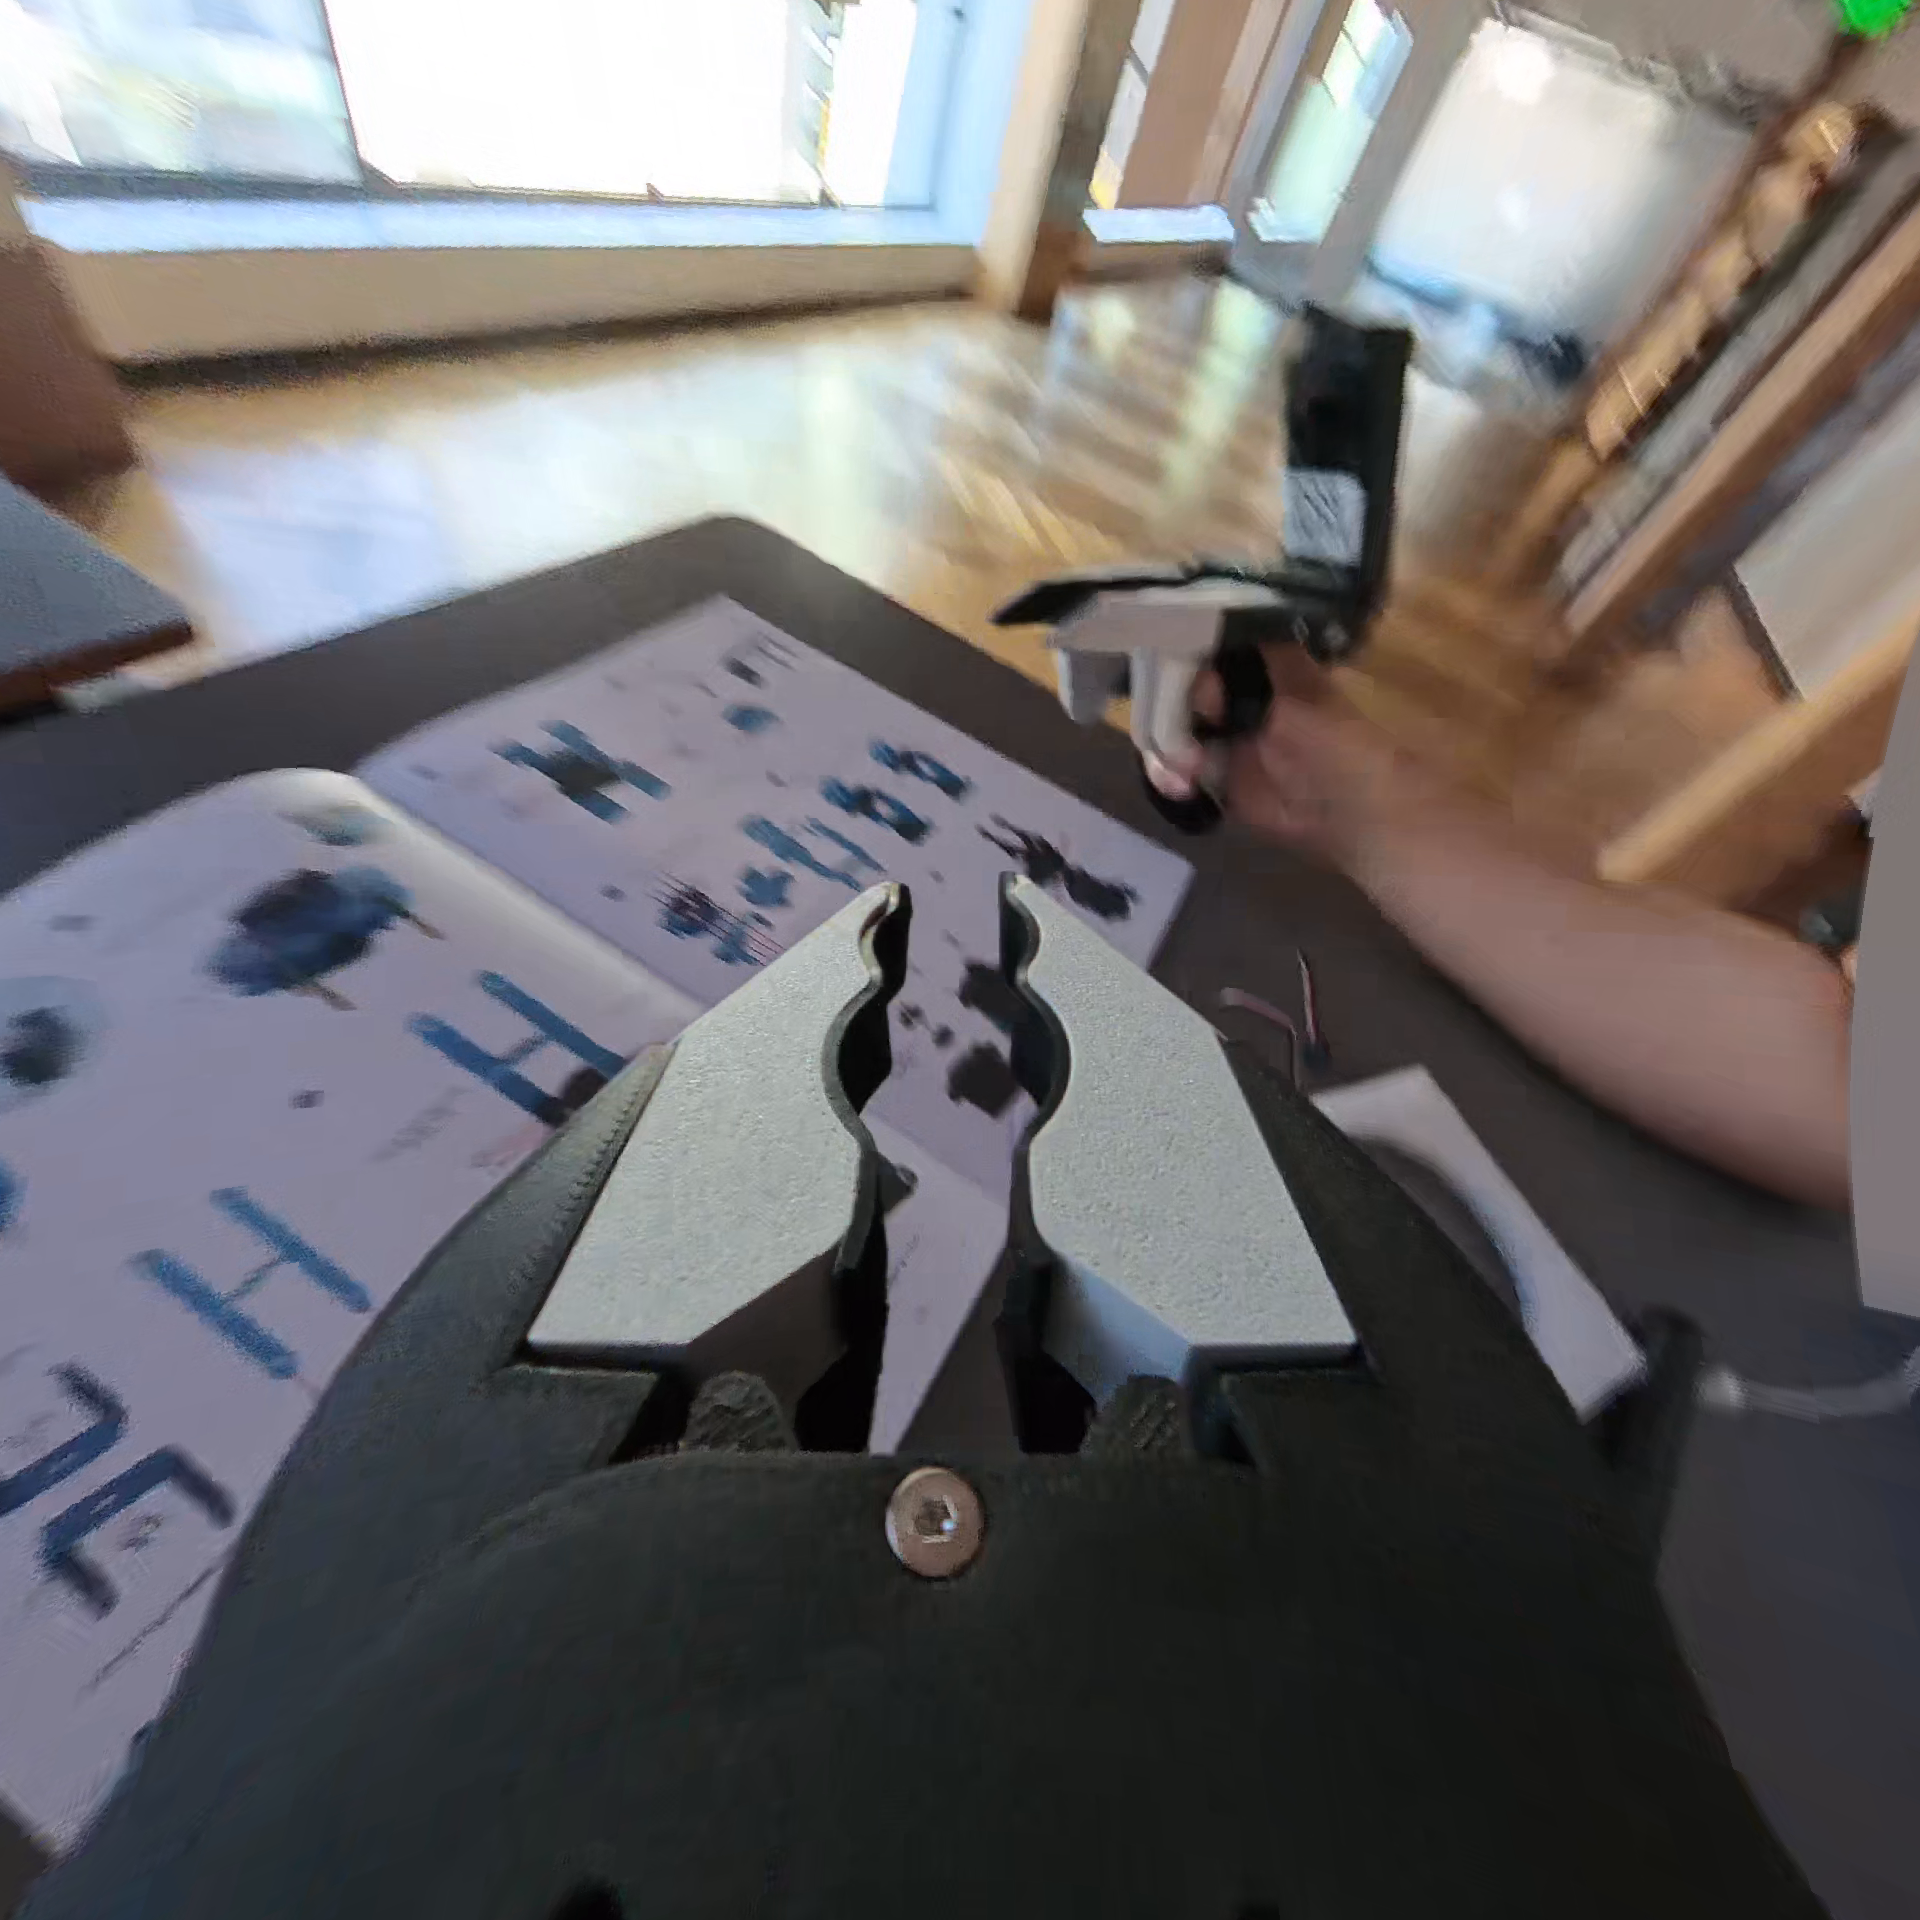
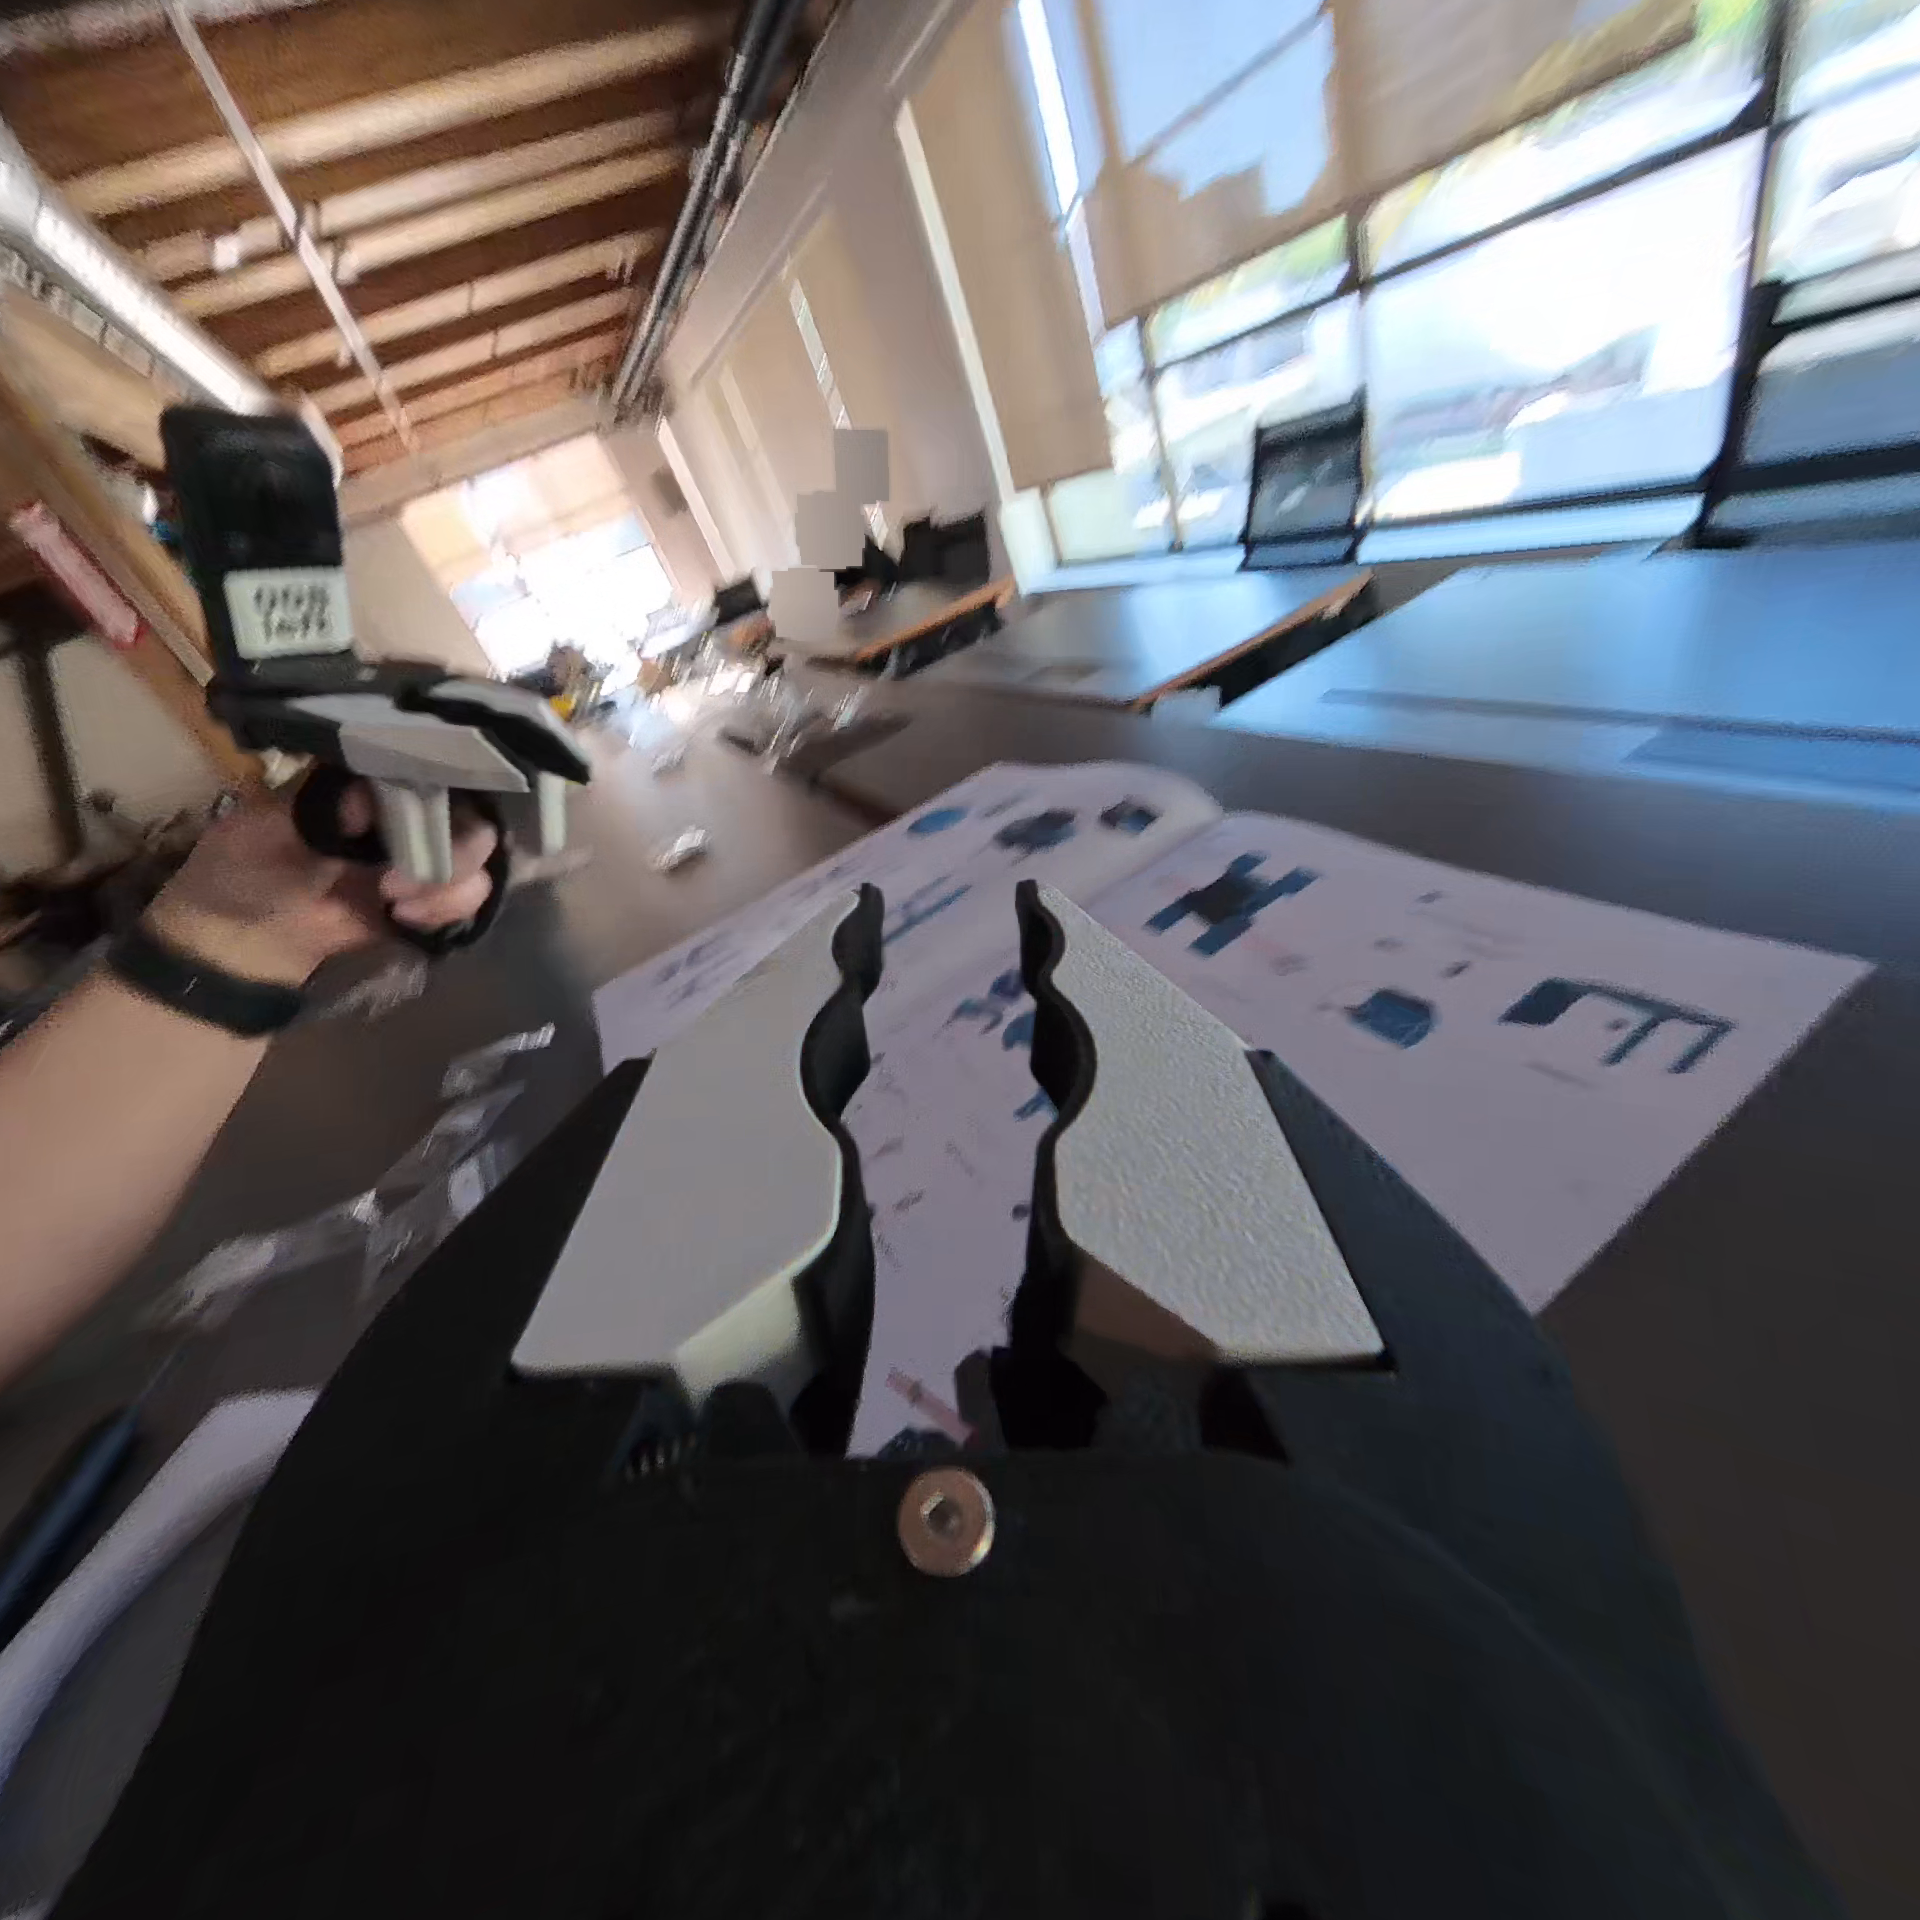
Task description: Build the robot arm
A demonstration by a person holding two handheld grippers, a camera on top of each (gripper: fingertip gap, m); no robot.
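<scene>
An open white instruction booklet [image 1: 436, 997] with blue drawings lies flat on a dark table [image 1: 1226, 862]. My left gripper [image 1: 954, 896] hovers over the booklet's right page, jaws a little apart with nothing between them. My right gripper [image 2: 945, 899] hovers over the same booklet [image 2: 1382, 997] from the other side, jaws a little apart and empty. Each gripper shows in the other's view, held in a hand above the table's edge: the right one [image 1: 1081, 634] and the left one [image 2: 520, 743]. Both views are motion-blurred.
A white sheet or flat box [image 1: 1455, 1205] lies right of the booklet, with small thin loose pieces [image 1: 1283, 1013] near it. Clear plastic bags [image 2: 436, 1132] lie on the table left of the booklet. A forearm [image 1: 1558, 1018] reaches across. More tables [image 2: 1558, 665] and windows stand behind. The grippers' ends are close to 15 centimeters from one another.
</scene>
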